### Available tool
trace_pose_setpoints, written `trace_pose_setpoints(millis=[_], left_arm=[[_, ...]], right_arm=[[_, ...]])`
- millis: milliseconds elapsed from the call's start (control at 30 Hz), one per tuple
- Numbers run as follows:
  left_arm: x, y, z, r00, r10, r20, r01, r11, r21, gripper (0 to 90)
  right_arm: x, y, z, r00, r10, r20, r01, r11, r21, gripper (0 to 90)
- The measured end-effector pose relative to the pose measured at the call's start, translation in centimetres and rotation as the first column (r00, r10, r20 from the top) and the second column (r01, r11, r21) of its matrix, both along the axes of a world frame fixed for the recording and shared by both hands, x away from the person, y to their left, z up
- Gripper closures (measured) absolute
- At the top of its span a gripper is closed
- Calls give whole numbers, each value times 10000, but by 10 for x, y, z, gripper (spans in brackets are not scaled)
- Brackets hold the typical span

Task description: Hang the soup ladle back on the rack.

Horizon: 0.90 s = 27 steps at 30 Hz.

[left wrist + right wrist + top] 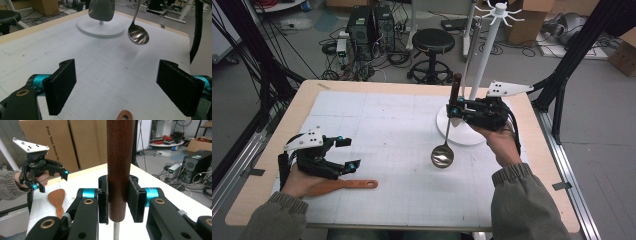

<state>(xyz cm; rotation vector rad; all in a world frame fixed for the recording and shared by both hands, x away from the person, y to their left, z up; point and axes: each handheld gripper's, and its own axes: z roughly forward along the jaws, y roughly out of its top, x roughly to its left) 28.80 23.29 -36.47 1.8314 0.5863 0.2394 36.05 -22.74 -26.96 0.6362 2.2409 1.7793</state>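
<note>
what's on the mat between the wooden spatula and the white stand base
Nothing rests there. In the high view the mat is bare between the wooden spatula and the stand base; the ladle, held by the right gripper, hangs above that stretch.

My left gripper is black, with a white three-cornered plate dotted with dark screws behind its fingers and turquoise collars just behind the pads. My right gripper matches it: ribbed black pads, turquoise sleeves beside them, brass-ringed pivots further back on the black links. A black cable trails behind it. Both my sleeves are olive-grey with ribbed cuffs.
</note>
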Motion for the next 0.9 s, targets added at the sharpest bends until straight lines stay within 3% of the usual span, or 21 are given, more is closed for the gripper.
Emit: trace_pose_setpoints(millis=[367, 900], left_arm=[[1, 1, -2, 9999, 144, -61, -144, 9999, 12, 159], [0, 1, -3, 9998, 201, -85, -201, 9998, 51, 129]], right_arm=[[8, -12, 13, 9995, -327, 47, 327, 9995, -46, 734], [22, -29, 43, 9951, -981, 149, 982, 9951, -122, 734]])
